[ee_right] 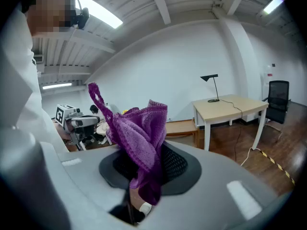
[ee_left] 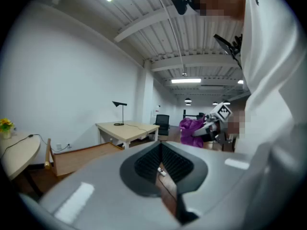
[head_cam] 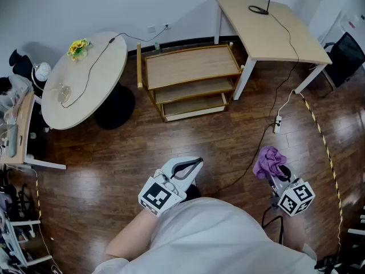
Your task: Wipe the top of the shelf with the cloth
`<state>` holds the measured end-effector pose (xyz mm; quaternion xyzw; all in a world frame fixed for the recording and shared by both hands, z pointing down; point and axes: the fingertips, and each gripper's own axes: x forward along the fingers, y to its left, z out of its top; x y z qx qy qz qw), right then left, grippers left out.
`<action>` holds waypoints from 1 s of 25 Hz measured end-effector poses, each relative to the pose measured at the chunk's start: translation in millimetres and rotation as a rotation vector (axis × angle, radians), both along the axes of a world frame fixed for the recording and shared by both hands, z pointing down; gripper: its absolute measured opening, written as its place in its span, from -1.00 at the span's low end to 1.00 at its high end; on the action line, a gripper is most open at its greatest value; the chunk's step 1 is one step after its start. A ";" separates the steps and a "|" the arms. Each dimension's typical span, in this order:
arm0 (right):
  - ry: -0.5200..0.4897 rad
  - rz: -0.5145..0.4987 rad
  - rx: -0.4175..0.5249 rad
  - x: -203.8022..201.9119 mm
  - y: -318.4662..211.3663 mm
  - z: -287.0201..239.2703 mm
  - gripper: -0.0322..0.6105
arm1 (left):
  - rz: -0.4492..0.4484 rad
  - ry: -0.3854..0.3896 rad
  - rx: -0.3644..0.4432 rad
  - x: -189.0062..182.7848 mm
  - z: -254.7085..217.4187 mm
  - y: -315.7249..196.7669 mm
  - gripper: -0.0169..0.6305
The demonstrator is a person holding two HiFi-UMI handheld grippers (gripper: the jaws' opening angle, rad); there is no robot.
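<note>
A purple knitted cloth [head_cam: 269,161] [ee_right: 141,138] is held by the right hand-held gripper [head_cam: 276,176] [ee_right: 144,164]. Its jaws are pressed together on the cloth, and the cloth is bunched up above them, with one loose end hanging down between them. The cloth is kept up in the air, over the dark wooden floor [head_cam: 171,144], well apart from the low wooden shelf [head_cam: 191,66] [ee_right: 180,127]. The top board of the shelf is bare, and two more boards are seen under it. The left hand-held gripper [head_cam: 195,163] [ee_left: 160,147] is held close to the person's body. Its jaws are closed together, and nothing is gripped between them. The shelf is stood by the wall, between a round pale table [head_cam: 85,81] and a long pale table [head_cam: 268,30]. Some yellow flowers [head_cam: 78,47] are seen on the round table.
</note>
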<state>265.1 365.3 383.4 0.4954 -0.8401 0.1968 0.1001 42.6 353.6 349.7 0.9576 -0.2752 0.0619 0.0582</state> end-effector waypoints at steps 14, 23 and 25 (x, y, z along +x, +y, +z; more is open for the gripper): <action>0.036 -0.220 -0.001 -153.6 -195.8 1.4 -0.58 | -0.142 0.008 -0.048 -125.9 -6.2 -115.0 -0.89; -0.007 -0.392 -0.042 -241.8 -364.9 34.9 -0.58 | -0.314 -0.029 -0.048 -177.8 -8.5 -206.6 -0.89; -0.025 -0.429 -0.080 -265.5 -408.8 45.1 -0.58 | -0.342 -0.030 -0.052 -182.6 -16.8 -234.8 -0.89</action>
